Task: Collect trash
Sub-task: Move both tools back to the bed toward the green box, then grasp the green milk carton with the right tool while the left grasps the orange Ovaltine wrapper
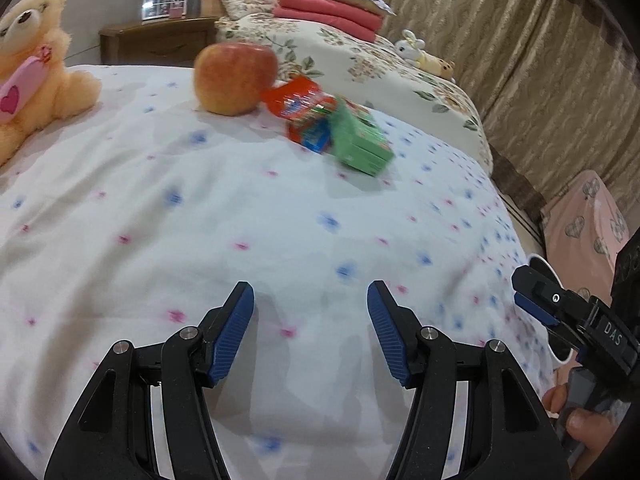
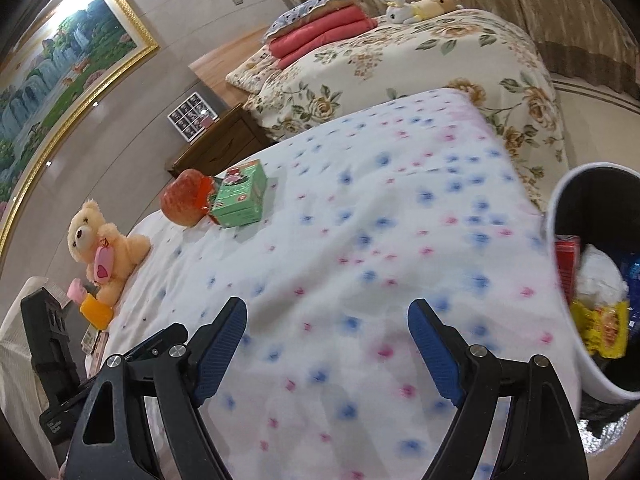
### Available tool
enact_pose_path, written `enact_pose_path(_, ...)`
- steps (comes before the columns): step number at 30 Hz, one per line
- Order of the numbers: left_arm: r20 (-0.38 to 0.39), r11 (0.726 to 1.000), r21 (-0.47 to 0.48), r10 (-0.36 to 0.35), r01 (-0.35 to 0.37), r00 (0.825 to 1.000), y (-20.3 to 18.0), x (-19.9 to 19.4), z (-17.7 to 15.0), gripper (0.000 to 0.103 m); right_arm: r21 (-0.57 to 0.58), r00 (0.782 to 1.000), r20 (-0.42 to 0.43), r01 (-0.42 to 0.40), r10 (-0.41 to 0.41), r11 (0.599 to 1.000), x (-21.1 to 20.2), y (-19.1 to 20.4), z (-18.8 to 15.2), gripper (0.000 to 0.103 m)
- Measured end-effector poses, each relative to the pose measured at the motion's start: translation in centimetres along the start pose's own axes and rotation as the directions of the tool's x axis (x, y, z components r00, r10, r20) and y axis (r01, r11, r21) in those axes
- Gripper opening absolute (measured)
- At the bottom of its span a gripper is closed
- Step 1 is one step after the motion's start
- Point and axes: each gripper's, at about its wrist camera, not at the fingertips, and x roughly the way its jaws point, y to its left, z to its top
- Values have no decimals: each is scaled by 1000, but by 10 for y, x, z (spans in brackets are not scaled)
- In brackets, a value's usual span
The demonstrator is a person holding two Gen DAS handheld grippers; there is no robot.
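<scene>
A green carton and a red snack wrapper lie on the white flowered bedspread, next to an apple. My left gripper is open and empty, low over the bedspread, well short of them. The right wrist view shows the green carton, the wrapper and the apple far ahead to the left. My right gripper is open and empty over the bedspread. It also shows at the right edge of the left wrist view. A white bin with a dark liner holds trash at the bed's right edge.
A peach teddy bear sits on the bed at the left, also in the right wrist view. A second bed with a floral cover, red folded blankets and small plush toys stands behind. A wooden nightstand is between the beds.
</scene>
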Motion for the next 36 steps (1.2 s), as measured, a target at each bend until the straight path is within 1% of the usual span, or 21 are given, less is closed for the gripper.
enact_pose_path(7, 10, 998, -42, 40, -40, 999, 34, 4, 16, 60, -58, 999, -20, -40, 38, 998, 31, 33, 14, 84)
enact_pose_path(9, 15, 998, -44, 49, -48, 999, 40, 5, 21, 60, -72, 998, -25, -54, 52, 996, 43, 44, 20, 84)
enact_pose_path(15, 14, 996, -56, 64, -63, 998, 57, 14, 38, 60, -83, 997, -33, -76, 74, 994, 74, 62, 38, 84)
enact_pose_path(19, 8, 997, -49, 62, -61, 998, 61, 23, 48, 60, -101, 997, -32, -71, 68, 992, 95, 71, 52, 84)
enact_pose_path(23, 3, 998, -32, 54, -54, 999, 58, 32, 57, 60, -121, 998, -41, -50, 46, 991, 114, 76, 62, 83)
enact_pose_path(25, 4, 999, -19, 44, -44, 999, 55, 36, 62, 62, -118, 998, -57, -44, 37, 992, 126, 76, 67, 80)
enact_pose_path(28, 2, 999, 7, 35, -35, 999, 48, 42, 68, 65, -123, 998, -59, -32, 25, 992, 133, 74, 70, 66)
enact_pose_path(29, 1, 999, 11, 33, -33, 999, 47, 44, 70, 65, -126, 998, -58, -30, 23, 992, 133, 74, 71, 52)
enact_pose_path(31, -3, 1000, 17, 26, -26, 1000, 42, 50, 74, 65, -113, 997, -60, -49, 42, 992, 131, 69, 72, 52)
enact_pose_path(36, -9, 1000, 22, 1, -1, 1000, 30, 64, 86, 66, -81, 999, -27, -47, 45, 996, 105, 49, 69, 52)
